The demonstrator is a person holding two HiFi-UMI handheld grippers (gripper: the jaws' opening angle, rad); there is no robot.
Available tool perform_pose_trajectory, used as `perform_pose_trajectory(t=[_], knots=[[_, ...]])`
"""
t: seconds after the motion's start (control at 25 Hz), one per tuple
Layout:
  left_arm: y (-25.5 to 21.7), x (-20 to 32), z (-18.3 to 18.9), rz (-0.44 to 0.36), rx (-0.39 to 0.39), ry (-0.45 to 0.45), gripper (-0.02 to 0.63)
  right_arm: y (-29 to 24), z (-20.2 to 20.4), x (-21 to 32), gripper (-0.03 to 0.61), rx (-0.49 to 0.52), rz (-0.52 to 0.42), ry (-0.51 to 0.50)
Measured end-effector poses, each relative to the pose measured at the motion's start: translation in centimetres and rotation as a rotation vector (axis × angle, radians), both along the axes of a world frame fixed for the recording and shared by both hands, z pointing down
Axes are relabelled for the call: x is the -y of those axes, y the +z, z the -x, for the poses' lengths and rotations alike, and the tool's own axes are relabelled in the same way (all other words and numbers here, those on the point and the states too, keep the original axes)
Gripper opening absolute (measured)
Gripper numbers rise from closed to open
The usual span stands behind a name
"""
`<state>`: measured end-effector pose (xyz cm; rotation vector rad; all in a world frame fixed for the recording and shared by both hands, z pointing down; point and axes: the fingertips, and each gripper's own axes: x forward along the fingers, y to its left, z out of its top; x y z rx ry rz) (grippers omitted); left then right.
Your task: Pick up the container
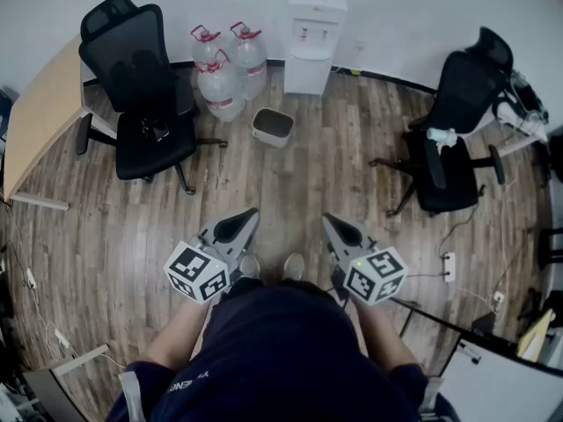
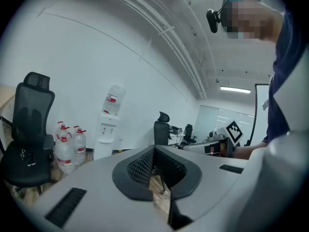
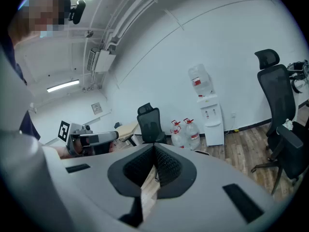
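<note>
The white water dispenser [image 1: 315,33] has its bottle cut by the top edge; the pale wooden worktop [image 1: 40,121] runs off the left. A small dark item [image 1: 157,130] on the black office chair [image 1: 132,73] cannot be identified.

Behind the grey, black-tipped left tongs [image 1: 250,215] and right tongs [image 1: 329,221], each bearing a white cube [image 1: 197,272] with black markers, the person wears a navy short-sleeved top [image 1: 281,350].

bright even light, fisheye-warped edges
</note>
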<state>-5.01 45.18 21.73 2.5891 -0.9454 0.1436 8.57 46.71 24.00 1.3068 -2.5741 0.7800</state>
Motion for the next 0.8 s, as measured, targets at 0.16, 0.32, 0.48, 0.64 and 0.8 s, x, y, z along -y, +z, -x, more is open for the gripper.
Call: perform_pose_trajectory(t=[0.16,0.32,0.48,0.64,0.8], knots=[[0.4,-0.2,-0.4,0.003,0.002,0.003,0.026,0.2,-0.2,-0.2,0.017,0.005,-0.001,0.004],[0.6,-0.4,-0.8,0.007,0.006,0.0,0.026,0.5,-0.8,0.1,0.017,0.028,0.013,0.025],[0.8,0.0,-0.9,0.015,0.009,-0.018,0.026,0.7,-1.6,0.6,0.017,0.044,0.03,0.033],[1.4,0.5,-1.4,0.019,0.012,-0.043,0.026,1.1,-2.8,1.2,0.017,0.048,0.032,0.023],[1.8,1.1,-2.5,0.027,0.019,-0.067,0.026,1.4,-4.5,1.9,0.017,0.057,0.036,0.005]])
